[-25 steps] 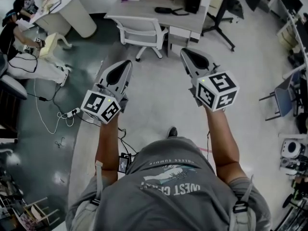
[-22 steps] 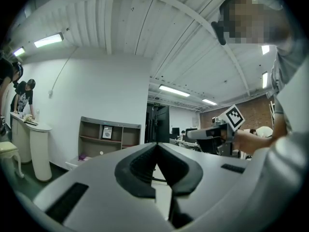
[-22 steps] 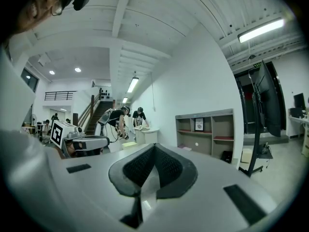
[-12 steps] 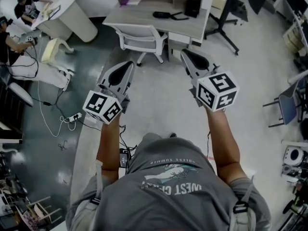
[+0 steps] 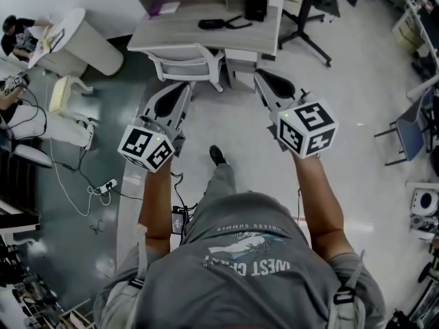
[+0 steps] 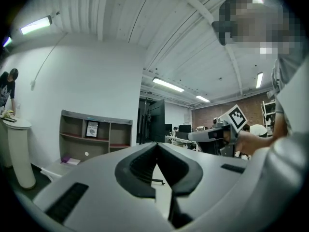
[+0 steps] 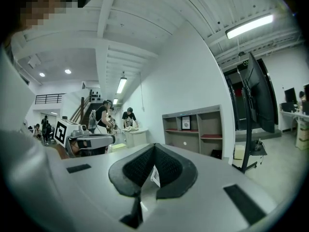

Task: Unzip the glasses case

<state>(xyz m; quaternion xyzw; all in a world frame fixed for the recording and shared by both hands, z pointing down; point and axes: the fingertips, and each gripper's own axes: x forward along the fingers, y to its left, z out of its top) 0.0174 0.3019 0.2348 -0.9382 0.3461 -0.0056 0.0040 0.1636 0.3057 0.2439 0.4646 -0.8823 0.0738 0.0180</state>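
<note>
A dark, long object that may be the glasses case (image 5: pixel 211 24) lies on the grey desk (image 5: pixel 171 38) ahead, beside a purple item (image 5: pixel 164 8) and a black box (image 5: pixel 255 7). Both grippers are held out level in front of the person, well short of the desk. My left gripper (image 5: pixel 181 88) hangs over the white chair's (image 5: pixel 186 64) left side, its jaws shut with nothing between them (image 6: pixel 157 145). To the right of the chair, my right gripper (image 5: pixel 259 75) is likewise shut and holds nothing (image 7: pixel 154 145). Each gripper shows in the other's view: right gripper (image 6: pixel 212 134), left gripper (image 7: pixel 89 141).
A grey shelf unit (image 6: pixel 91 129) stands behind the desk against the white wall. People sit and stand around a round white table (image 5: pixel 82 36) at far left. Cables and a power strip (image 5: pixel 103 186) lie on the floor. A black stand (image 5: pixel 309 19) rises right of the desk.
The person has stepped forward, one foot now out in front. Desk and chair have drawn nearer, and both shut grippers have travelled forward with the person.
</note>
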